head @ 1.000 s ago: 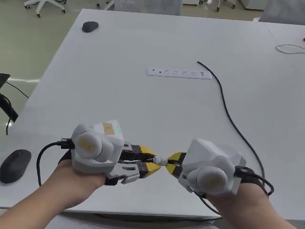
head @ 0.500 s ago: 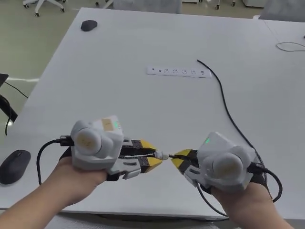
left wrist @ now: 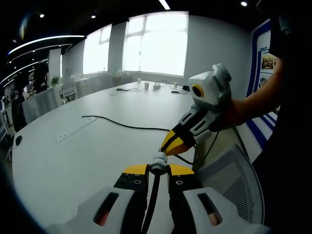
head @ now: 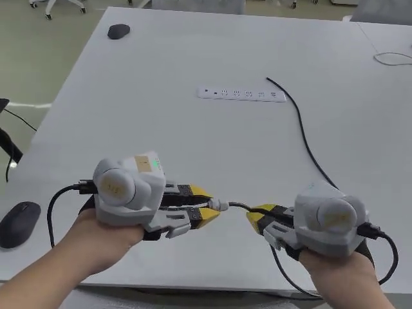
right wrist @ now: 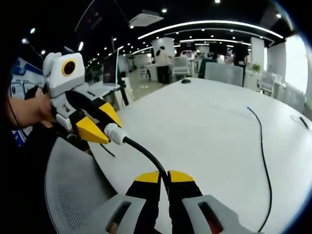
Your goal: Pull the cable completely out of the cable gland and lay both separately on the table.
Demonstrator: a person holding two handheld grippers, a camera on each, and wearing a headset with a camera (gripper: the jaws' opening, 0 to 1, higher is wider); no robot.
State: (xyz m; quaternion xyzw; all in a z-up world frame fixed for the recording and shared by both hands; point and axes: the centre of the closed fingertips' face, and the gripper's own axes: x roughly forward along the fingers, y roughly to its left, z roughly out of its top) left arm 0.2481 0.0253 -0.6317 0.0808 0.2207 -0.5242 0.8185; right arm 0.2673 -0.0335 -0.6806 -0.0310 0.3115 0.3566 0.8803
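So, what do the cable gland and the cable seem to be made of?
Cable gland: probably plastic, pale grey-white and smooth. It looks moulded, though it is too small to be sure. Cable: black flexible jacket, likely rubber or PVC, smooth and fairly matte. It bends in a gentle curve.

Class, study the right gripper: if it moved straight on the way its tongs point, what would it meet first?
Most likely the cable gland, held in the left gripper tongs, following the black cable that the right gripper grips. The line may pass slightly beside it; depth is unclear.
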